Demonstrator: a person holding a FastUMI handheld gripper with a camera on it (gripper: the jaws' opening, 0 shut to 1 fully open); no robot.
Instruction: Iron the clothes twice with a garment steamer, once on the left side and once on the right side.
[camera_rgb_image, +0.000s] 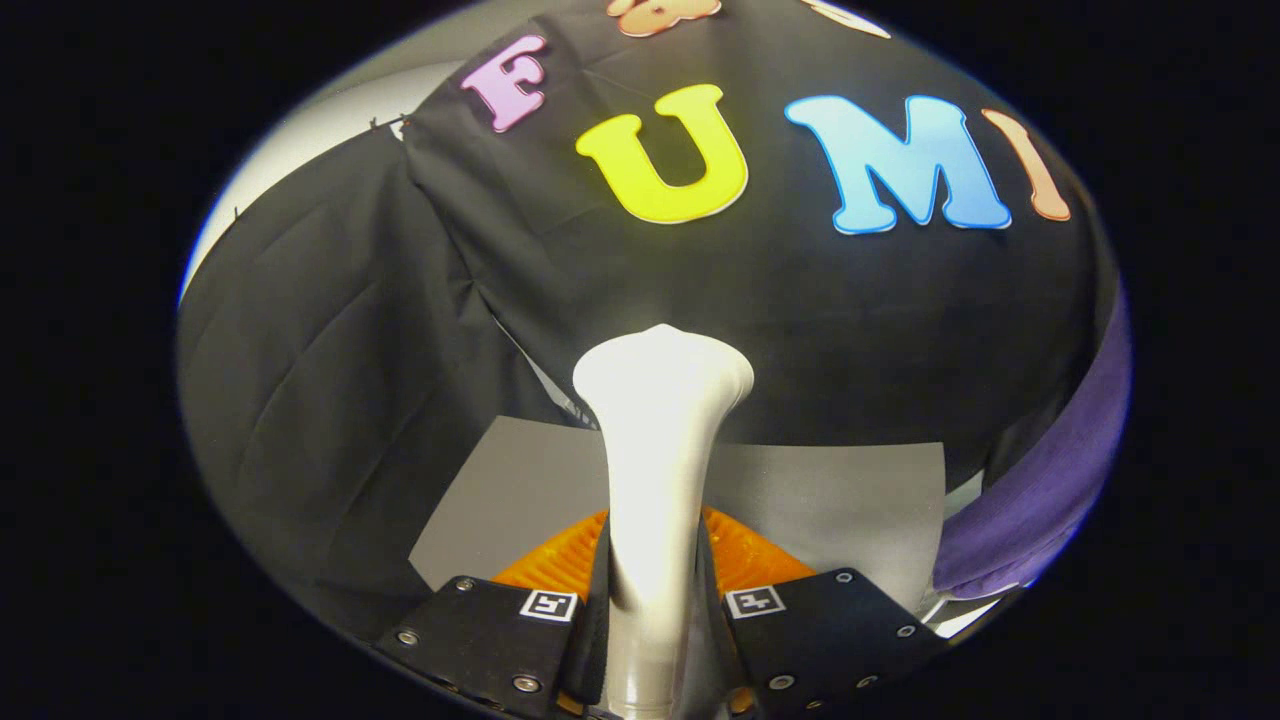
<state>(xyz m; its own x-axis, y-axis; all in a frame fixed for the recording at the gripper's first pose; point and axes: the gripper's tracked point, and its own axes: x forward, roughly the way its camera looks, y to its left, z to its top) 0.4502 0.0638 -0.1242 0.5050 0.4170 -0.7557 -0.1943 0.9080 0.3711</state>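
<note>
Gripper (655, 600) clenched on the white plastic garment steamer (655, 450): both fingers press against the narrow handle from either side, no gap visible between pad and handle. Steamer stands straight up between the fingers and rises beyond them, its neck widening into a flared, rounded head at the top; the head is seen from behind, so its steam face cannot be made out. Handle base runs down out of sight between the finger mounts. Each finger mount carries a small square marker tag near its inner corner. Behind the steamer's lower half, a flat grey panel (840, 500) lies ahead of the fingers, reaching to either side of the handle. Beyond that, black draped cloth of the booth wall (800, 320) fills the background; a second black cloth sheet (320, 400) hangs to the left, creased with long folds, overlapped at its inner edge by the main sheet. To the right of the grey panel, a purple fabric garment (1050, 480) hangs in a curved band, well apart from the steamer head and not touching it. Pale wall (340, 110) visible above the left cloth. Steamer head sits against the black cloth backdrop; whether it touches that cloth cannot be told.
</note>
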